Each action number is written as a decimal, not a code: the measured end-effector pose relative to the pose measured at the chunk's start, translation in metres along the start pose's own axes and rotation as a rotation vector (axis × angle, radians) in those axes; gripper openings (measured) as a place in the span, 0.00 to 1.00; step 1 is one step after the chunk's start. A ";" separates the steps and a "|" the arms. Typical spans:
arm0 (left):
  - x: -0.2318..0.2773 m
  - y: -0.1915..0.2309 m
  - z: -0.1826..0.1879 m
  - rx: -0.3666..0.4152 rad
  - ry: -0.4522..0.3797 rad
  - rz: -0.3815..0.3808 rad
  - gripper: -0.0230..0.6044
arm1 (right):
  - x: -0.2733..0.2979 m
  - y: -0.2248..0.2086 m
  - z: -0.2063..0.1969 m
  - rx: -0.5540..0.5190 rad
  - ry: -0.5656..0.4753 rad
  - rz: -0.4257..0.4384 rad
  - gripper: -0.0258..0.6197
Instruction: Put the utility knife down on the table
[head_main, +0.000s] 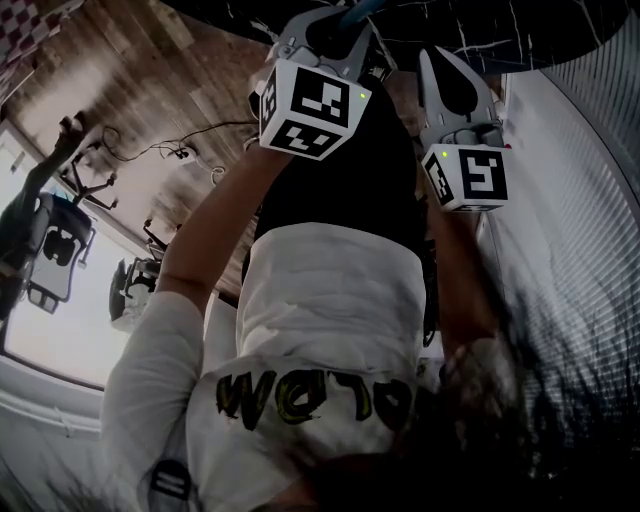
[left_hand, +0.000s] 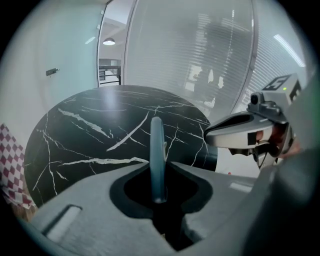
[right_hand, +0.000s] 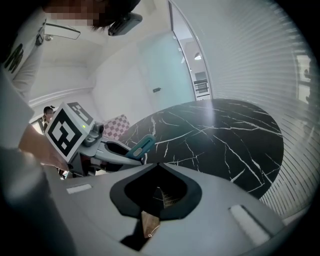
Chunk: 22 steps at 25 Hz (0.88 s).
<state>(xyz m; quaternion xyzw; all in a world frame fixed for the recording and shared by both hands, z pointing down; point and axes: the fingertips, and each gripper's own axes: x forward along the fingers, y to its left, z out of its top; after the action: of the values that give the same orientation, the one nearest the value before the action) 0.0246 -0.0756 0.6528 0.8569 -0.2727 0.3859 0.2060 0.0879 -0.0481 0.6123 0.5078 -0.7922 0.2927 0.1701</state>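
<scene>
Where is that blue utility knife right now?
In the left gripper view, the utility knife stands clamped in the left gripper, over the black marble table.

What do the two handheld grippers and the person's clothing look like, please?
The left gripper and right gripper have pale grey, pointed fingers with black inner recesses. Each carries a white cube printed with black square markers and a small green light. The person wears a white short-sleeved T-shirt with yellow-and-black lettering.
</scene>
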 end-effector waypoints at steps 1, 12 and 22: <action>0.002 0.001 -0.002 0.006 0.008 0.009 0.16 | 0.000 0.000 -0.002 0.002 0.002 0.001 0.04; 0.005 0.002 -0.006 0.036 0.033 0.052 0.16 | 0.000 0.001 -0.011 0.006 0.008 0.013 0.04; 0.005 0.003 -0.006 0.033 0.023 0.055 0.16 | -0.003 0.002 -0.014 0.010 0.015 0.012 0.04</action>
<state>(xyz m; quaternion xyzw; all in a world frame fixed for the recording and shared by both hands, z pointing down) 0.0221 -0.0758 0.6609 0.8479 -0.2873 0.4056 0.1846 0.0870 -0.0370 0.6208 0.5016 -0.7924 0.3017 0.1717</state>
